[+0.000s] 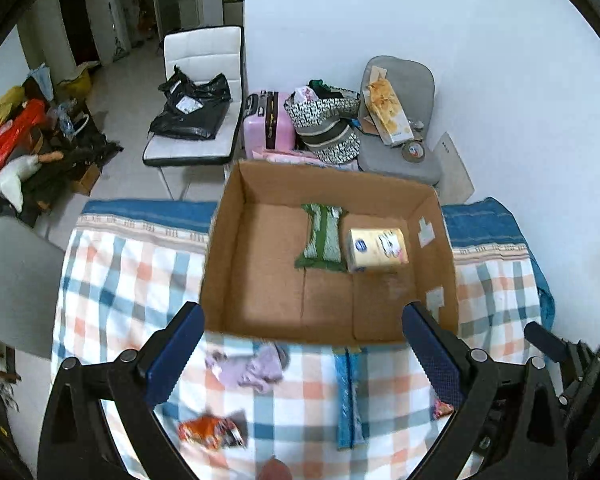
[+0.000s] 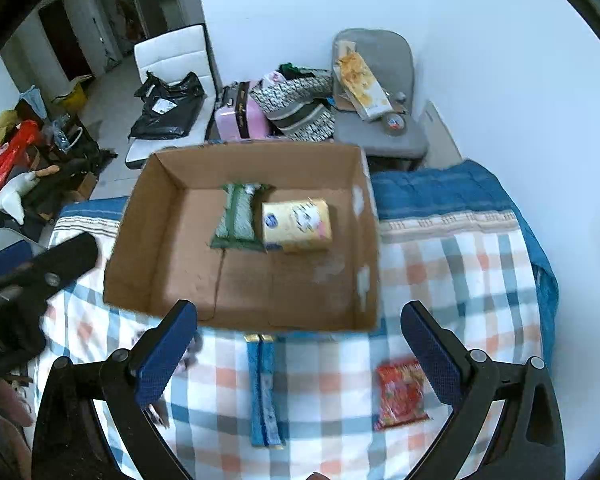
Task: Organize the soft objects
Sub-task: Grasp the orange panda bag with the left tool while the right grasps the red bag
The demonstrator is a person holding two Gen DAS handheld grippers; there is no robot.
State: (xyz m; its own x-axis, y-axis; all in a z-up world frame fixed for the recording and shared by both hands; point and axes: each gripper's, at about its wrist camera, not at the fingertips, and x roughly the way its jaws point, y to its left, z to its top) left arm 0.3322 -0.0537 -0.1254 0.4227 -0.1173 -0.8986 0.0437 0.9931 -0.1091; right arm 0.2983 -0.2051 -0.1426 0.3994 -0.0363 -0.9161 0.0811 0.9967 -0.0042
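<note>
An open cardboard box (image 1: 228, 240) (image 2: 140, 216) stands on a checked blanket. Inside lie a green packet (image 1: 320, 240) (image 2: 238, 216) and a yellow tissue pack (image 1: 376, 249) (image 2: 296, 224), side by side. On the blanket in front lie a lilac cloth (image 1: 250, 368), an orange snack packet (image 1: 212, 432), a blue packet (image 1: 350, 396) (image 2: 264, 392) and a red packet (image 2: 400, 394). My left gripper (image 1: 302, 352) is open and empty above the blanket, near the box's front wall. My right gripper (image 2: 300, 350) is open and empty over the blue packet.
Behind the bed stand a white chair with a black bag (image 1: 192, 108), a pink suitcase (image 1: 268, 124), patterned bags (image 1: 328, 124) and a grey chair (image 1: 400, 120) with a box. Clutter lies on the floor at the left (image 1: 20, 140). The left gripper shows at the right view's left edge (image 2: 40, 272).
</note>
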